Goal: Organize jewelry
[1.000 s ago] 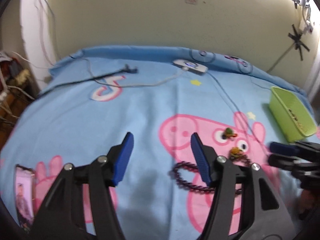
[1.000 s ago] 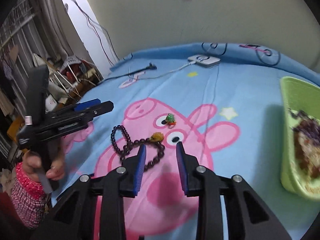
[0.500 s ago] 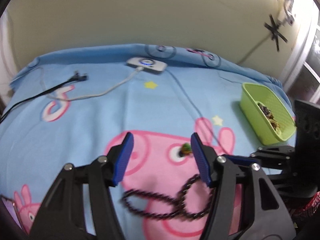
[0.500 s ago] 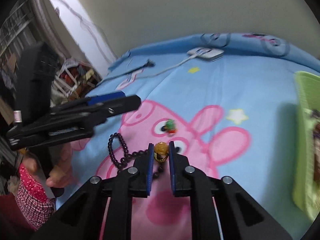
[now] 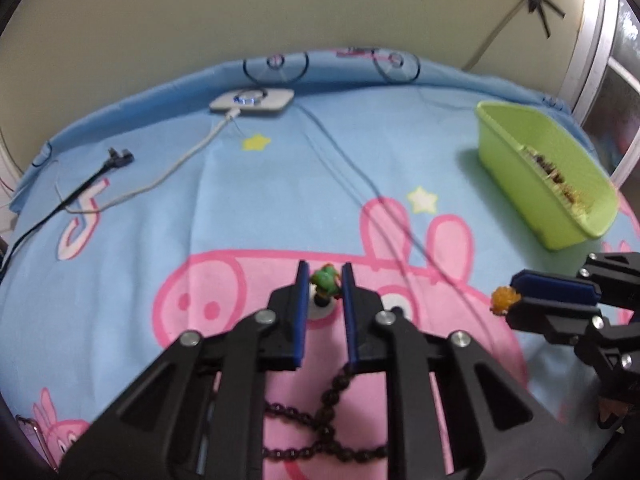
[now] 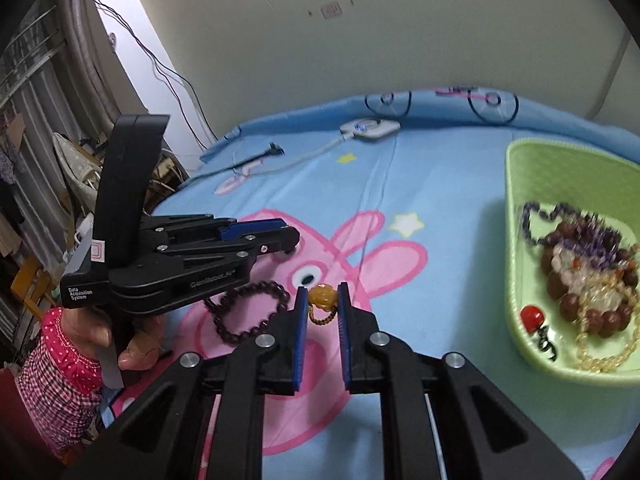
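Two hand-held grippers work over a bed covered with a blue cartoon-pig sheet (image 5: pixel 280 184). At the lower centre of the left wrist view, the left hand-held gripper (image 5: pixel 325 276) has its blue pads either side of a small green charm (image 5: pixel 325 278), and its jaws are closing on it; whether the pads already press it cannot be told. At the lower centre of the right wrist view, the right hand-held gripper (image 6: pixel 323 294) is clamped on an amber bead charm (image 6: pixel 322 296) with a small beaded loop hanging below it. A dark bead bracelet (image 6: pixel 248 312) lies on the sheet just left of that gripper. A green basket (image 6: pixel 516 248) at the right edge of the frame already holds several bead strings and a red piece.

The step in hand looks like a two-piece pickup, each piece bound for the basket. To do it well, the left grip should seat fully on the green charm before lifting, since a small rounded piece may squirt out. Lifting straight up would avoid snagging the bracelet's loops underneath. The right gripper should carry its charm over the basket rim and release low, so it does not bounce out.
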Demonstrator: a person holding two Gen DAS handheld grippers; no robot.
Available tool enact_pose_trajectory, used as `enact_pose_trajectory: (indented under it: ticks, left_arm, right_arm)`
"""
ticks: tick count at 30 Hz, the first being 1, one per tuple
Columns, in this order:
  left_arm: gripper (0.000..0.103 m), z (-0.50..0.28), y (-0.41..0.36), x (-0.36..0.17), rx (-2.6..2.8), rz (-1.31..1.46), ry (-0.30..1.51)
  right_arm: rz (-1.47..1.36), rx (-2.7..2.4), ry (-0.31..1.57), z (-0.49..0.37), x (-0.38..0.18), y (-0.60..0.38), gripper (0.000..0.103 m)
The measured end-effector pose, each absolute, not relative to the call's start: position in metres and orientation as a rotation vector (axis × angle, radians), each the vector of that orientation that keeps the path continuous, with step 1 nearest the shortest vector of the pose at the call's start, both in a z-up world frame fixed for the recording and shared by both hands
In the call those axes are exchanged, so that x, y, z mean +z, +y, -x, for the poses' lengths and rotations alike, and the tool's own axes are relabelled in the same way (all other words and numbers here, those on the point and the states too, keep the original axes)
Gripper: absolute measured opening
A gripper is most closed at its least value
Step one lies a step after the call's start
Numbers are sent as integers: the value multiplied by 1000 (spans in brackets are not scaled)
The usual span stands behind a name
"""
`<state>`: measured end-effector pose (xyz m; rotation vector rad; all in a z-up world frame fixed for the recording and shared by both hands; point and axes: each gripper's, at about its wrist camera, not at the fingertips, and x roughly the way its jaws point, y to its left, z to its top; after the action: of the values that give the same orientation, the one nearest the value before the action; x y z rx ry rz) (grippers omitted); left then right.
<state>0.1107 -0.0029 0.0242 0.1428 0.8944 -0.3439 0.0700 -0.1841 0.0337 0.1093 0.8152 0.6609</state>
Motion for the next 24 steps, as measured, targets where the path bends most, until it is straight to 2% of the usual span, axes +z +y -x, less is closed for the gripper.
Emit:
enact_pose_trajectory:
  ticks: [10, 21, 22, 23, 24]
  left_arm:
    - [15, -82, -44, 97, -551, -71, 763]
    - [15, -99, -167, 108, -693, -144, 768]
    - [19, -106, -179, 106, -687, -155, 778]
    - [29, -115, -186, 103, -678, -161, 787]
    - [34, -121, -193, 102, -667, -163, 795]
  right_arm:
    - [-196, 502, 610, -49, 86, -271, 0]
    - [-356, 324, 632, -68, 69, -373, 0]
    - [-391, 337, 643, -80, 66, -377, 5]
    - [-419, 328, 661, -88, 65, -381, 11]
    - [-437, 314, 669, -92, 64, -385, 21]
